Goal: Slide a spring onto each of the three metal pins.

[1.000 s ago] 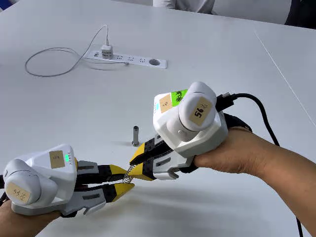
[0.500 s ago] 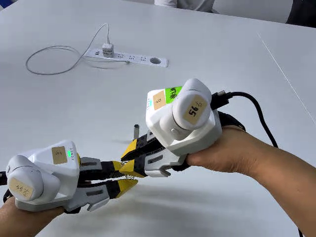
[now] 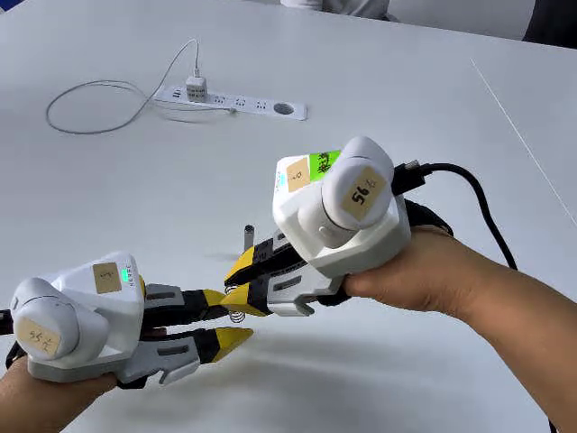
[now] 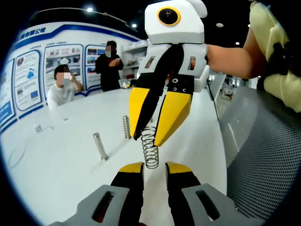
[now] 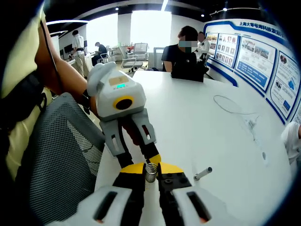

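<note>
The right hand-held gripper (image 5: 150, 169) pinched 1 end of the spring (image 4: 150, 148), whose free end hung between the parted, empty jaws of the left hand-held gripper (image 4: 154, 165); it looked light, springy, best held gently near an end.

Shifted the right gripper (image 3: 233, 293) leftward in the head view, toward the frame's centre, so that its jaws came to cover the lower part of the pin (image 3: 249, 236), which stood fully exposed a second ago. Raised the left gripper (image 3: 230, 317) slightly at lower left and brought its tips in closer under the right's. Ended with the spring (image 3: 236, 316) pinched by the right's jaws, its free end between the left's parted tips.
</note>
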Motion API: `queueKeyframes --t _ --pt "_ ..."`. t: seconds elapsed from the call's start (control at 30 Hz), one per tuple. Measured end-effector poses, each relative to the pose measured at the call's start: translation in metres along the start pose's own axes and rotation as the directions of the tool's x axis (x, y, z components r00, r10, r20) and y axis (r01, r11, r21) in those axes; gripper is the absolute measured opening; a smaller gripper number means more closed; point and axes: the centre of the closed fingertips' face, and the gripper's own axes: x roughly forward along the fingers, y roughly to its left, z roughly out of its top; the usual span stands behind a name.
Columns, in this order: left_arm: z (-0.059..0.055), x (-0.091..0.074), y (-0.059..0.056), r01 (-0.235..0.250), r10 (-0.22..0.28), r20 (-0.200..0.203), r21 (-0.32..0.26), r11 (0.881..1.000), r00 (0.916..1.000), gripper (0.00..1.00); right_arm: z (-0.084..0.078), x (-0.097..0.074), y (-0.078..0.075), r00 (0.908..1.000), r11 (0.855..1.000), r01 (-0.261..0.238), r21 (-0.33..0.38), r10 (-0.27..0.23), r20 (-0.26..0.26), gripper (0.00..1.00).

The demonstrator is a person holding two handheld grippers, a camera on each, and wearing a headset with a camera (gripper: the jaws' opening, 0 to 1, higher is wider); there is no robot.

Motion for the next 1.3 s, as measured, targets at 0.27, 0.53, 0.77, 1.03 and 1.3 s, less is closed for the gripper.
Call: queueKeyframes --t 0.27,0.53,0.77,1.03,1.3 --pt "-0.003 -0.003 0.006 -0.025 0.025 0.003 -0.024 0.999 0.9997 0.24 0.001 -0.006 -0.011 0.9995 1.000 0.030 0.009 -0.030 0.008 0.11" --pt "-0.004 -0.006 0.013 -0.054 0.055 0.010 -0.053 0.997 0.9984 0.31 0.006 -0.012 -0.024 0.9978 0.998 0.062 0.015 -0.062 0.021 0.11" --pt "-0.004 -0.008 0.016 -0.076 0.078 0.017 -0.094 0.993 0.9968 0.37 0.009 -0.019 -0.040 0.9935 0.994 0.107 0.030 -0.108 0.034 0.11" --pt "-0.004 -0.009 0.016 -0.083 0.086 0.018 -0.112 0.990 0.9961 0.41 0.014 -0.028 -0.067 0.9796 0.980 0.189 0.053 -0.192 0.058 0.11" --pt "-0.006 -0.009 0.016 -0.087 0.090 0.015 -0.120 0.989 0.9959 0.44 0.015 -0.028 -0.092 0.9640 0.965 0.251 0.083 -0.256 0.070 0.11"
